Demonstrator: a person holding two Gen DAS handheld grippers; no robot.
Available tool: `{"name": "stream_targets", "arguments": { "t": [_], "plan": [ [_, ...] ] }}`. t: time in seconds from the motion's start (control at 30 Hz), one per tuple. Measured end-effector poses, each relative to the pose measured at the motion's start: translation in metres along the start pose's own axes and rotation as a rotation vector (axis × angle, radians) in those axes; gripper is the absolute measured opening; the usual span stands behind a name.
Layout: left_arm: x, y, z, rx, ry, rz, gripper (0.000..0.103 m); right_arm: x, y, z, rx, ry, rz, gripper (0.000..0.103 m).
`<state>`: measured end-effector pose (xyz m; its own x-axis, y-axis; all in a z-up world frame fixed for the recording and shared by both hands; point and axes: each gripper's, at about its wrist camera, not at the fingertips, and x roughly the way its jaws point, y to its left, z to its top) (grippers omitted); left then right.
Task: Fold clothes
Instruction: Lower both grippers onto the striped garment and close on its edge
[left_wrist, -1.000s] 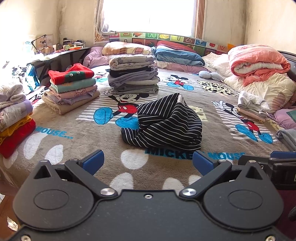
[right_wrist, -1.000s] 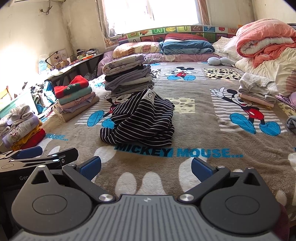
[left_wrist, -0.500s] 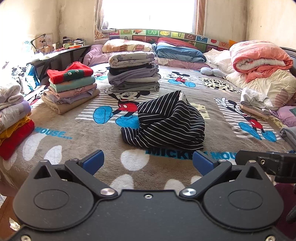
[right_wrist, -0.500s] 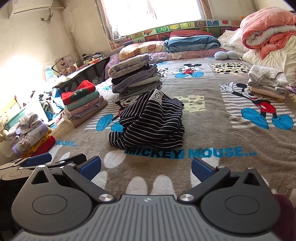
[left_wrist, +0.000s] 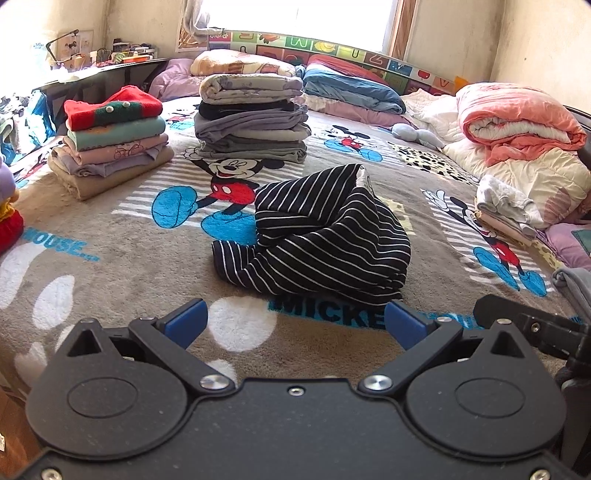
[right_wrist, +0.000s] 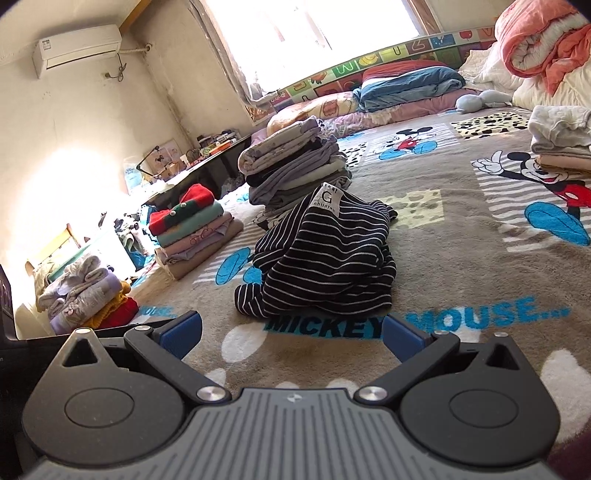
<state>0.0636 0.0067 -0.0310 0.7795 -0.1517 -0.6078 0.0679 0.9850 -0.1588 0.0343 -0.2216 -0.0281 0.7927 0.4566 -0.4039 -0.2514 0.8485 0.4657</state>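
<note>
A black garment with thin white stripes (left_wrist: 325, 236) lies crumpled in a heap on the grey cartoon-print bedspread (left_wrist: 110, 266). In the right wrist view the same striped garment (right_wrist: 325, 258) shows a white neck label on top. My left gripper (left_wrist: 295, 325) hovers just short of the heap, open, nothing between its blue pads. My right gripper (right_wrist: 291, 334) is likewise open and empty, a little in front of the heap. Part of the right gripper (left_wrist: 532, 328) shows at the right edge of the left wrist view.
Folded stacks stand behind the heap: a grey and purple stack (left_wrist: 255, 118) and a stack topped by a red sweater (left_wrist: 110, 151). A third pile (right_wrist: 85, 295) sits at the bed's left edge. Rolled quilts (left_wrist: 517, 122) and small folded clothes (left_wrist: 506, 206) lie right. A desk (left_wrist: 103, 74) stands left.
Both grippers have moved closer to the striped heap, which looms larger. The right wrist view has tilted up and rolled left. The garment has not moved.
</note>
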Motion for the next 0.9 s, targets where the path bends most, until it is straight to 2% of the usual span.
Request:
{"name": "stream_targets", "arguments": {
  "t": [0.13,0.3,0.43,0.5,0.7,0.9],
  "plan": [
    [0.021,0.006,0.004,-0.010,0.010,-0.019,0.103,0.026,-0.017,0.005,0.027,-0.005,0.060,0.103],
    [0.047,0.014,0.009,-0.025,0.025,-0.041,0.103,0.055,-0.035,0.015,0.050,0.016,0.072,0.103],
    [0.071,0.021,0.016,-0.052,0.077,-0.061,0.103,0.076,-0.059,0.023,0.086,0.028,0.089,0.103],
    [0.080,0.025,0.021,-0.068,0.068,-0.065,0.103,0.086,-0.072,0.027,0.105,0.033,0.097,0.103],
    [0.110,0.043,0.045,-0.181,0.059,-0.125,0.103,0.121,-0.118,0.043,0.201,0.017,0.132,0.103],
    [0.140,0.061,0.078,-0.301,0.037,-0.170,0.103,0.161,-0.159,0.058,0.315,0.011,0.224,0.102]
  ]
}}
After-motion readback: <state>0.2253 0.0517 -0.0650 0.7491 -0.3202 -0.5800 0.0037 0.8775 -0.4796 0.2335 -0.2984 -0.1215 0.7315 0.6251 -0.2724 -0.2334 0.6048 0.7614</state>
